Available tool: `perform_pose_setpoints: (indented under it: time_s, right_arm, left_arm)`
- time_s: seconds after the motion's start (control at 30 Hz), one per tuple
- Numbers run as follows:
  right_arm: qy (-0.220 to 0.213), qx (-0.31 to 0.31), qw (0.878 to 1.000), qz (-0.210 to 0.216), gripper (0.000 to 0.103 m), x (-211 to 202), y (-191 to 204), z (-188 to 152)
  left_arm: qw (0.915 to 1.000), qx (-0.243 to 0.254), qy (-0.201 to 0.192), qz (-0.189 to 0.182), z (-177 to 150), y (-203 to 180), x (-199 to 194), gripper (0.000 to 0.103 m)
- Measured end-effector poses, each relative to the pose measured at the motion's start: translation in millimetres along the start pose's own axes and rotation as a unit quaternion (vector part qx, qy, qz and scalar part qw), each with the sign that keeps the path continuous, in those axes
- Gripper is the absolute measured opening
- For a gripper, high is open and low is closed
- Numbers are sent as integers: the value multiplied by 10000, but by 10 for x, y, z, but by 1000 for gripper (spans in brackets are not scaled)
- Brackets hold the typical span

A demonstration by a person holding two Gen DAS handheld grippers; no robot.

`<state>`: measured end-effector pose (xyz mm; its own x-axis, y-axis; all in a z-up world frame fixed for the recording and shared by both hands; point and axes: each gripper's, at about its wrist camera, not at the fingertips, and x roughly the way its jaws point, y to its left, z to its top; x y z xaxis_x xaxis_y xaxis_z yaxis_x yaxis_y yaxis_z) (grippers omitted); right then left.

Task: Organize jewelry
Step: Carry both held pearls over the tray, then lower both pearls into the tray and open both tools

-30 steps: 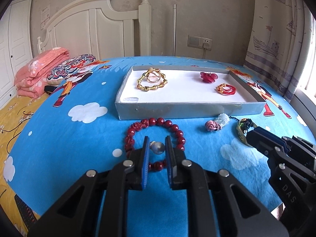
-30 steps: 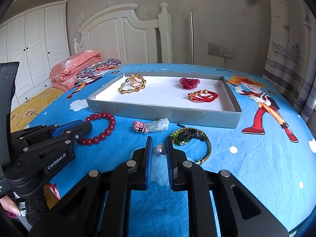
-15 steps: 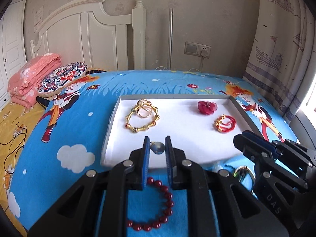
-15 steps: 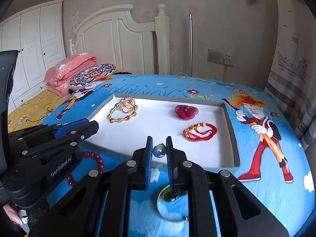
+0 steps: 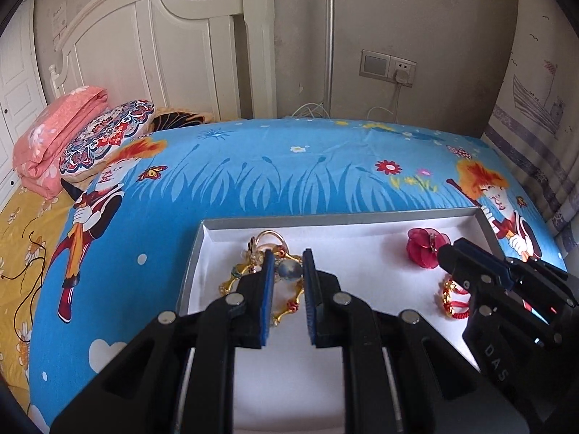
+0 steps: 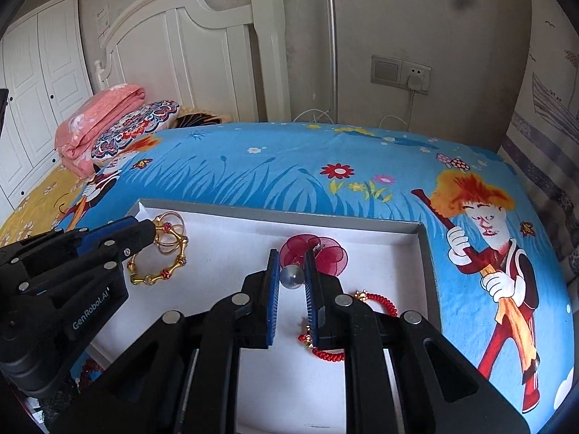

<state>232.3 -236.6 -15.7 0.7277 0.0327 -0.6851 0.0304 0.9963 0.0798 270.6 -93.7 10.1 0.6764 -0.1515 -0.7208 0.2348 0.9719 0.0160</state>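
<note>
A shallow grey tray with a white floor [image 5: 362,249] [image 6: 231,238] lies on the blue bedspread. In it lie a gold bracelet [image 5: 249,271] [image 6: 159,275], a red flower ornament [image 5: 421,251] [image 6: 325,256] and a red coiled bracelet [image 5: 454,305] [image 6: 376,300]. My left gripper [image 5: 287,271] is above the tray's left part, over the gold bracelet, jaws narrowly apart with nothing between them. My right gripper [image 6: 291,275] is above the tray's right part, in front of the flower, jaws likewise narrow and empty. A small grey ball sits fixed between each pair of jaws.
A pink folded quilt [image 5: 50,133] and a patterned pillow [image 5: 105,137] lie at the far left by the white headboard [image 5: 163,54]. A curtain [image 5: 535,137] hangs on the right. A dark red bead bracelet [image 6: 88,370] peeks out below the tray's near edge.
Both grippers moved forward and up from the loose jewelry in front of the tray to above the tray. The loose pieces dropped out of view.
</note>
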Motion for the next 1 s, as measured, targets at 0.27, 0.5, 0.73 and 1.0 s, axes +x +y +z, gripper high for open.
perform_pose_setpoints:
  time_s: [0.27, 0.5, 0.73, 1.0]
  right_arm:
    - [32, -23, 9999, -106, 15, 70, -41, -93]
    - [-59, -127, 9998, -157, 16, -55, -34, -81]
    - [-1, -9, 9998, -184, 18, -81, -78, -80]
    - [-75, -23, 9999, -75, 47, -253, -88, -308]
  left_arm:
    - [9999, -13, 27, 115, -94, 17, 94, 16]
    - [9994, 9, -243, 259, -104, 0, -72, 21]
    - [9989, 14, -345, 323, -133, 16, -160, 44]
    - [9964, 131, -748, 371, -389, 4, -464, 68]
